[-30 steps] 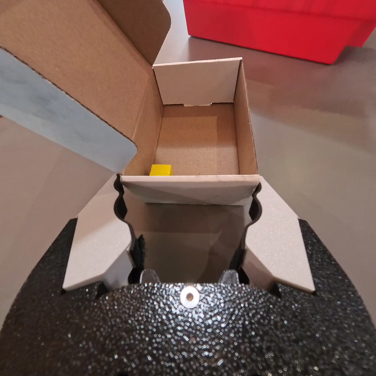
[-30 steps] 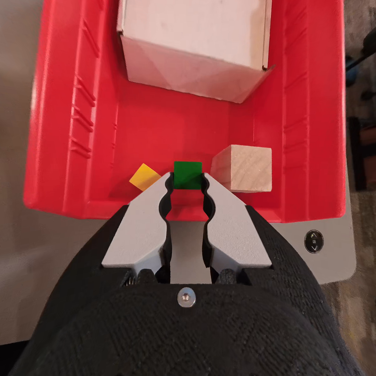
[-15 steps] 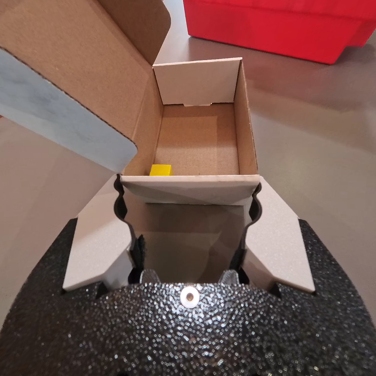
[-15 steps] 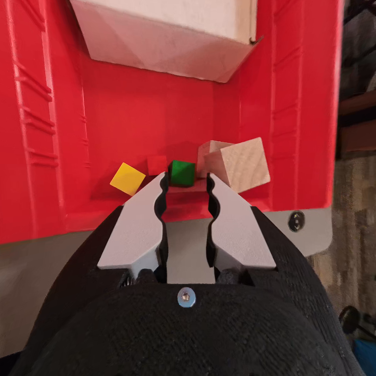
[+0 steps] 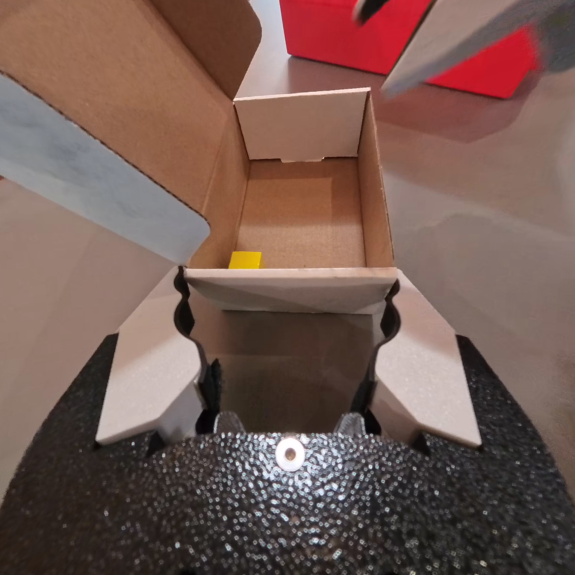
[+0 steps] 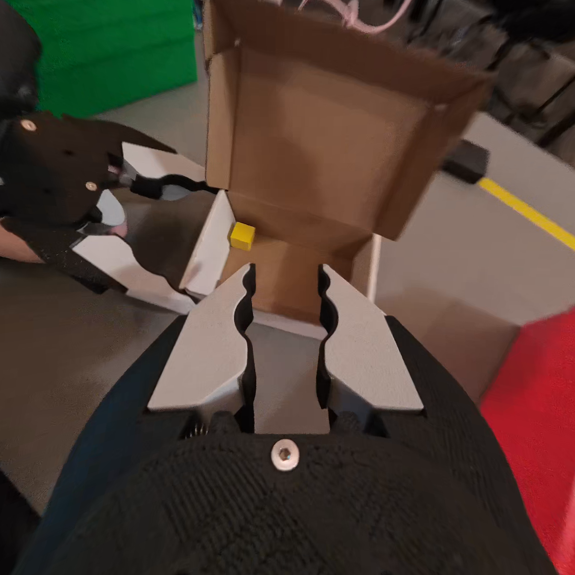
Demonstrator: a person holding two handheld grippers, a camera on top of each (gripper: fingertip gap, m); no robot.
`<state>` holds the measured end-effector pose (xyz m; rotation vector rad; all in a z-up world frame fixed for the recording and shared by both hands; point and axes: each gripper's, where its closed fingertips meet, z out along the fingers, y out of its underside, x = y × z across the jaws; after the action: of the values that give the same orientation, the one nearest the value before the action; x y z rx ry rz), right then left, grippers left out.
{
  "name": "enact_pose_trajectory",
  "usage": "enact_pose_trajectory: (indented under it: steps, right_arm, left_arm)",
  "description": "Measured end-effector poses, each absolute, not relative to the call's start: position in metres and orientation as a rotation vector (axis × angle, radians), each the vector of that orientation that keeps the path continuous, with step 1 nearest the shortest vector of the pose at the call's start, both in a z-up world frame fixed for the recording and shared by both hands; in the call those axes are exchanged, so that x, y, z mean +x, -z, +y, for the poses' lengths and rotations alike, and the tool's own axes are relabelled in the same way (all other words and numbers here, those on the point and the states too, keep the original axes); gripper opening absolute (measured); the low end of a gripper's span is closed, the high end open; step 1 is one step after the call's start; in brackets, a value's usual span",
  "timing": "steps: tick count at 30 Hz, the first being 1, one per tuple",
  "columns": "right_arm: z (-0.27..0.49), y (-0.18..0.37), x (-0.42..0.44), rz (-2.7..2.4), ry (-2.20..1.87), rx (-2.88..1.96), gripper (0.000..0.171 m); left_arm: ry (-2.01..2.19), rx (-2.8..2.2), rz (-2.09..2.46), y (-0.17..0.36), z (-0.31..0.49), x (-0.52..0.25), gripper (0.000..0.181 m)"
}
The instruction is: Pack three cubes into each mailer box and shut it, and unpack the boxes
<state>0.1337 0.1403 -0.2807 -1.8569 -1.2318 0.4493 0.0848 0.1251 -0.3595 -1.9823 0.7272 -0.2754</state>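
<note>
An open cardboard mailer box (image 5: 286, 286) stands on the grey table with its lid (image 5: 124, 93) raised. One yellow cube (image 5: 245, 259) lies in its near left corner. My left gripper (image 5: 286, 281) has its jaws wide and clamps the near end of the box between the fingertips. In the right wrist view the same box (image 6: 289, 323), the yellow cube (image 6: 242, 235) and the left gripper (image 6: 199, 242) show. My right gripper (image 6: 286, 270) is partly open and empty, just in front of the box rim. One of its fingers (image 5: 451, 46) shows blurred in the left wrist view.
A red bin (image 5: 326, 37) stands behind the box; it is at the right edge of the right wrist view (image 6: 535, 435). A green block (image 6: 109, 53) is at the back left. A black block (image 6: 466, 161) and a yellow line (image 6: 529, 211) lie beyond the table.
My right gripper has left the red bin and the green cube and swung over to the open mailer box, empty. My left gripper and the box have not moved.
</note>
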Motion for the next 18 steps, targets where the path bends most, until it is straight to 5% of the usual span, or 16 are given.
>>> enact_pose_trajectory:
  steps: [6,18]
  right_arm:
    - [0.138,0.338,0.079,-1.467,-0.459,-2.002,0.040]
    - [0.151,0.357,0.055,-1.574,-0.356,-2.144,0.036]
  left_arm:
    - [0.281,-1.982,0.732,0.360,0.125,0.085,0.124]
    - [0.276,-1.981,0.730,0.359,0.126,0.084,0.123]
